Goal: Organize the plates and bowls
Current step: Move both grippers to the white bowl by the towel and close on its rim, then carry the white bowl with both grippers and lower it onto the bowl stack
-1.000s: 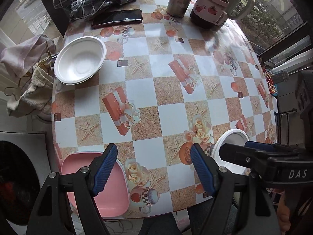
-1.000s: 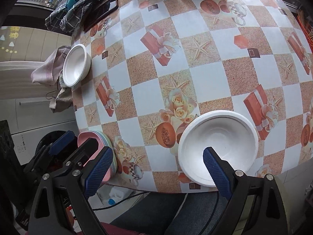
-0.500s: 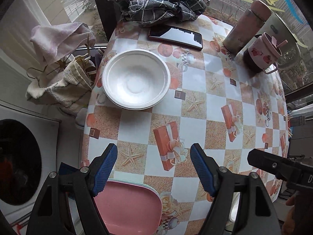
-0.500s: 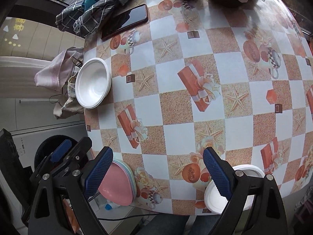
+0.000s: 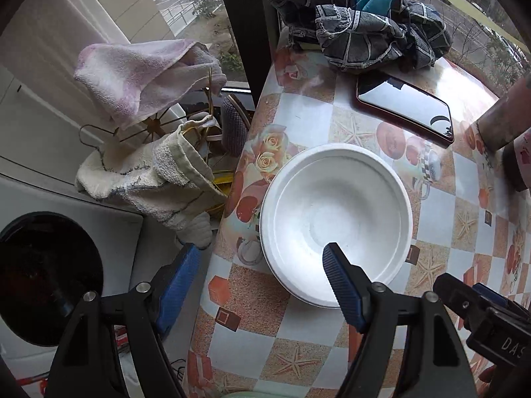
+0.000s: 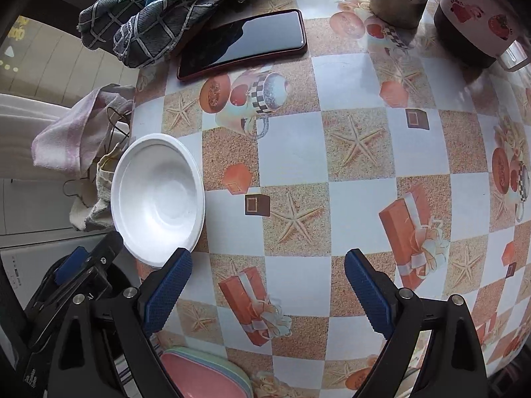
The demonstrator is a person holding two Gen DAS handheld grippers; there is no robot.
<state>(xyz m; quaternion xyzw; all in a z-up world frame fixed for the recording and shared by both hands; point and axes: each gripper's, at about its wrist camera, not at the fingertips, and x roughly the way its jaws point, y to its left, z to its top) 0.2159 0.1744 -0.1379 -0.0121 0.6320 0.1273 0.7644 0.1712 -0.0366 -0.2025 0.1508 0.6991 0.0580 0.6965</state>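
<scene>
Blue-padded fingers of the left gripper [image 5: 260, 285] stand wide apart with nothing between them; the right pad [image 5: 341, 290] hangs over the near rim of a white bowl [image 5: 335, 220], the left pad over the table's edge. That bowl sits empty near the left edge of the table [image 6: 358, 179], which wears a checked cloth printed with starfish and gift boxes. Beyond it lie a dark phone [image 5: 406, 111] and a crumpled plaid cloth [image 5: 358, 23]. The right gripper [image 6: 267, 287] is also spread wide and empty, over bare tablecloth just right of the bowl. A stack of pastel plates [image 6: 202, 376], pink on top, rests at the near edge. A patterned mug [image 6: 478, 16] stands far off.
</scene>
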